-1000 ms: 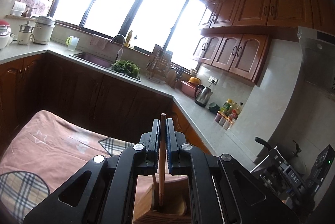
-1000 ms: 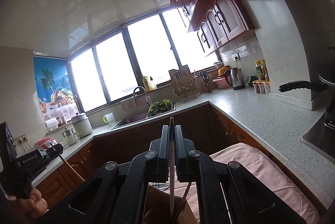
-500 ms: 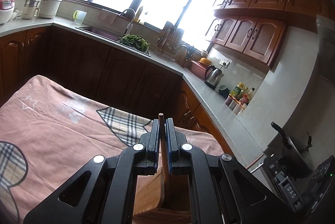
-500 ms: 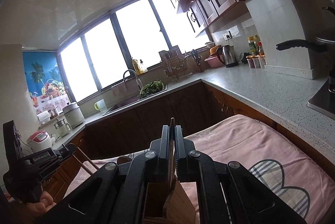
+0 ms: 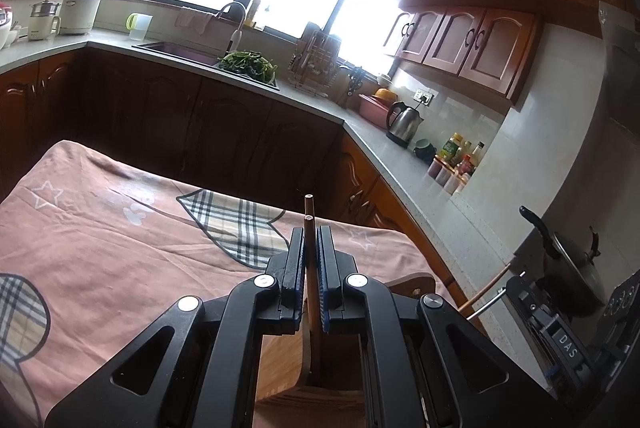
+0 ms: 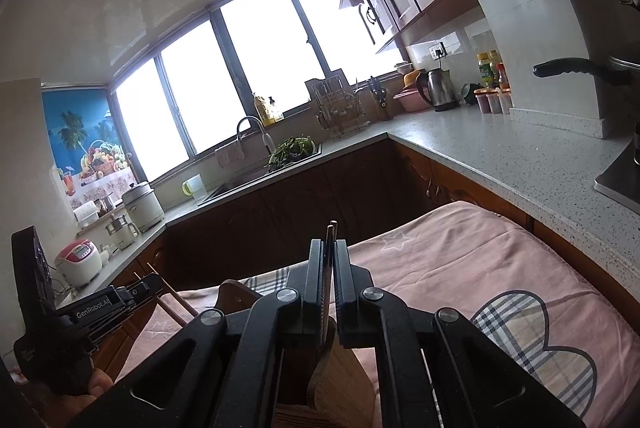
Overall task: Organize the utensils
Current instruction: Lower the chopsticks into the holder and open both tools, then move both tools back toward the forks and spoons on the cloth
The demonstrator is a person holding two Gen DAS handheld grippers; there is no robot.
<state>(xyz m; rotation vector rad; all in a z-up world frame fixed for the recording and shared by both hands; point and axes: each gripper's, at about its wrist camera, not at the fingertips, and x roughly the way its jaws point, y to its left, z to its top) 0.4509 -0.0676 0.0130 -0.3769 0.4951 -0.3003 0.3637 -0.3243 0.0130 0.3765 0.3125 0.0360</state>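
Note:
In the left wrist view my left gripper point(image 5: 311, 242) is shut on a pair of brown wooden chopsticks point(image 5: 309, 224). They stand upright, with their lower ends down inside a wooden utensil holder point(image 5: 280, 368) under the jaws. The right wrist view has my right gripper point(image 6: 329, 248) shut on a thin dark pair of chopsticks point(image 6: 331, 232), also upright over the same wooden holder point(image 6: 344, 376). The holder stands on a table under a pink cloth point(image 5: 100, 228). How deep either pair reaches is hidden by the gripper bodies.
Dark wooden cabinets and a grey L-shaped counter point(image 6: 520, 156) run beyond the table, with a sink point(image 5: 180, 50), dish rack point(image 5: 316, 64), kettle point(image 5: 404, 124) and bottles. A pan with a black handle point(image 5: 560, 248) sits at the right. A hand point(image 6: 60, 400) holds the left unit.
Both grippers have sunk and tipped downward, so more of the pink cloth shows. The held chopsticks have gone lower into the wooden holder. Both grips stay shut.

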